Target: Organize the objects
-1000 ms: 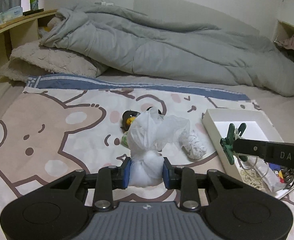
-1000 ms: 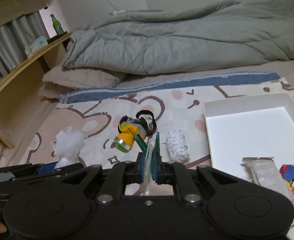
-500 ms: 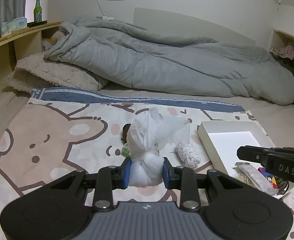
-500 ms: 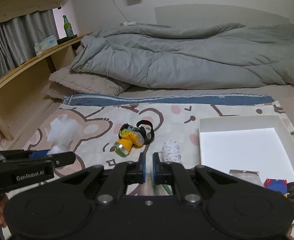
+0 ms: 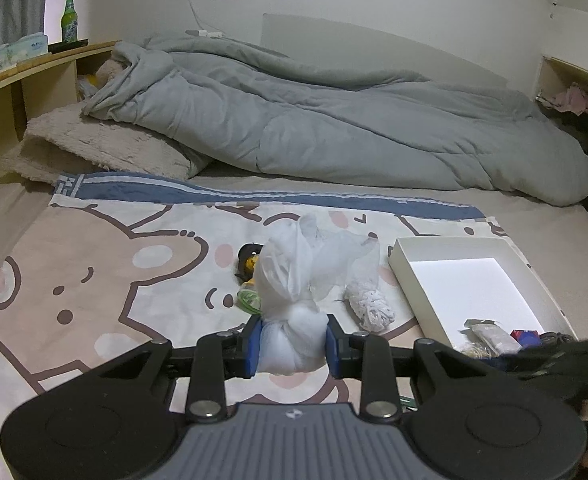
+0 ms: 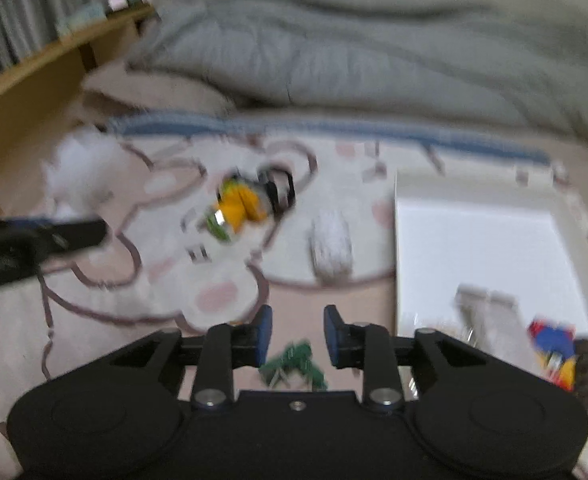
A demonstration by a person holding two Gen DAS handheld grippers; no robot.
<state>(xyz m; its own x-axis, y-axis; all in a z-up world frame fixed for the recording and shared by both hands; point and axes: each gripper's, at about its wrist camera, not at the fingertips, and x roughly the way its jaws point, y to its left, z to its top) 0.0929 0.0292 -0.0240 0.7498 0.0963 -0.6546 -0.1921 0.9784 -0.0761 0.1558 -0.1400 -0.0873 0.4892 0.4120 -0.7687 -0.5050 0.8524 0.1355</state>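
Observation:
My left gripper (image 5: 292, 346) is shut on a knotted white plastic bag (image 5: 294, 336) and holds it above the cartoon bedsheet. My right gripper (image 6: 298, 334) is open and empty; a green clip (image 6: 294, 366) lies on the sheet below it, outside the white box (image 6: 474, 240). A yellow headlamp (image 6: 239, 206) and a white string ball (image 6: 331, 246) lie on the sheet ahead. The box also shows in the left wrist view (image 5: 470, 280), with several small items in its near corner. The right wrist view is blurred.
A grey duvet (image 5: 314, 120) and a beige pillow (image 5: 93, 148) fill the far side of the bed. A wooden shelf (image 5: 25, 76) with a green bottle (image 5: 69, 20) runs along the left.
My right gripper has opened and the green clip has dropped onto the sheet beside the box. The right camera has swung. My left gripper keeps its hold on the bag.

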